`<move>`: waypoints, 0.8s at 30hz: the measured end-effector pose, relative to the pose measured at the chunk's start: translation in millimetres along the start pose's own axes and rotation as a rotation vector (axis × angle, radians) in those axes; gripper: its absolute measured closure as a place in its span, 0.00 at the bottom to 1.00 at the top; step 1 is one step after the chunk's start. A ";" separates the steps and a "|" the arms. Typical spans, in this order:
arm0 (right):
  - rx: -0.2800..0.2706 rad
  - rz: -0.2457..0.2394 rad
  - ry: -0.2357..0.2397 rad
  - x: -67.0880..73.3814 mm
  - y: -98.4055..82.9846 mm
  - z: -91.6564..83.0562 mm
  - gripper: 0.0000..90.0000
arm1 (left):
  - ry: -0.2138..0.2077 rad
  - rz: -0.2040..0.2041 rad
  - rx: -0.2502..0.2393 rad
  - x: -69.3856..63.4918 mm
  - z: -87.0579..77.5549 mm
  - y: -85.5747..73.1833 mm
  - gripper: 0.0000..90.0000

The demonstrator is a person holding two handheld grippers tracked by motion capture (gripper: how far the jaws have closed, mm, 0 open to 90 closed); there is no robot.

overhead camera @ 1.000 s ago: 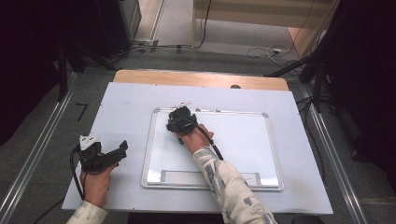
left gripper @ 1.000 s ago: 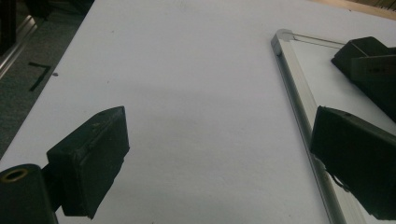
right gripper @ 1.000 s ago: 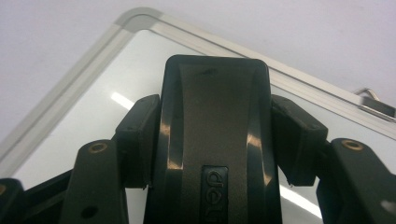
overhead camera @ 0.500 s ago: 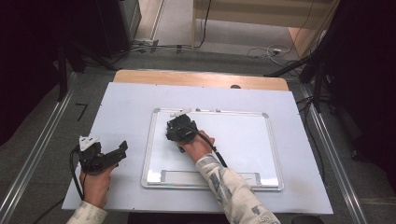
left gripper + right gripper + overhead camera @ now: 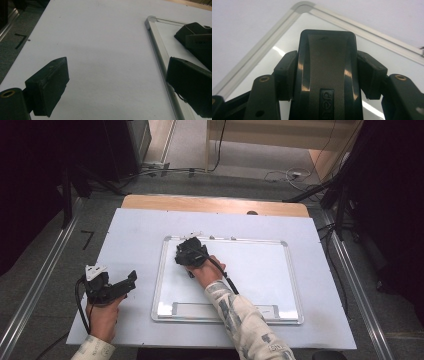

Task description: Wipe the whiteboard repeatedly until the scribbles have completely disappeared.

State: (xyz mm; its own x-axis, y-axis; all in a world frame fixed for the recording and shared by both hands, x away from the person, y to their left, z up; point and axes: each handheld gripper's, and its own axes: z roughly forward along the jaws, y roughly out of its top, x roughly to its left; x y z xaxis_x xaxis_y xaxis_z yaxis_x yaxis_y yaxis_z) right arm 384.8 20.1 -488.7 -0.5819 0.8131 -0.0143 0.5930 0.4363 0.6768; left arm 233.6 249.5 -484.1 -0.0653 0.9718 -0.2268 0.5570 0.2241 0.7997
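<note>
One black eraser (image 5: 327, 75) sits clamped between the jaws of the right hand-held gripper (image 5: 327, 72), its moulded back facing the camera in the right gripper view and a pad pressing on each of its long sides. It rests near the upper left corner of the whiteboard (image 5: 260, 270), whose surface looks clean and glossy around it; the rounded corner of the silver frame shows just beyond the eraser's far end. In the high view the right hand-held gripper (image 5: 190, 254) lies over that same corner region of the board, with the right hand (image 5: 206, 274) behind it and a patterned sleeve (image 5: 240, 320) running back toward the bottom edge. A black cable trails from it across the board.

Further out, the left hand-held gripper (image 5: 131, 281) is held low over the pale sheet covering the bench (image 5: 130, 235), just to the left of the whiteboard's frame. Its jaws stand wide apart with nothing between them, as the left gripper view shows; the board's left rail (image 5: 160, 55) runs past the right-hand jaw there. The left hand (image 5: 102, 315) grips it from below.
</note>
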 end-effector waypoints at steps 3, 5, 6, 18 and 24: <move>-0.004 -0.025 0.024 10.6 -5.1 -4.0 0.41 | -0.001 0.003 0.000 -0.1 -0.1 0.1 0.06; -0.009 -0.040 0.035 16.3 -9.2 -7.1 0.41 | -0.002 0.003 0.000 -0.4 0.8 0.2 0.06; -0.007 -0.042 0.041 18.8 -11.4 -9.1 0.41 | -0.003 0.003 0.000 -0.7 1.0 0.3 0.06; -0.016 -0.076 0.102 30.4 -35.5 -29.9 0.41 | -0.008 0.012 0.005 -3.9 4.4 1.5 0.06; -0.010 -0.053 0.125 27.6 -37.0 -32.5 0.41 | -0.013 0.015 0.007 -4.9 6.0 2.2 0.06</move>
State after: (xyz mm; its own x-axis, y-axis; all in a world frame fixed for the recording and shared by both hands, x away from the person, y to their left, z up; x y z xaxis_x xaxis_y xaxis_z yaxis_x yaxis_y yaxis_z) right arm 328.8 13.9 -490.1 -0.6770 0.7348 0.0411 0.5546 0.4726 0.6849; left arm 240.2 244.8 -484.5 -0.0463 0.9739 -0.2222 0.5636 0.2092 0.7992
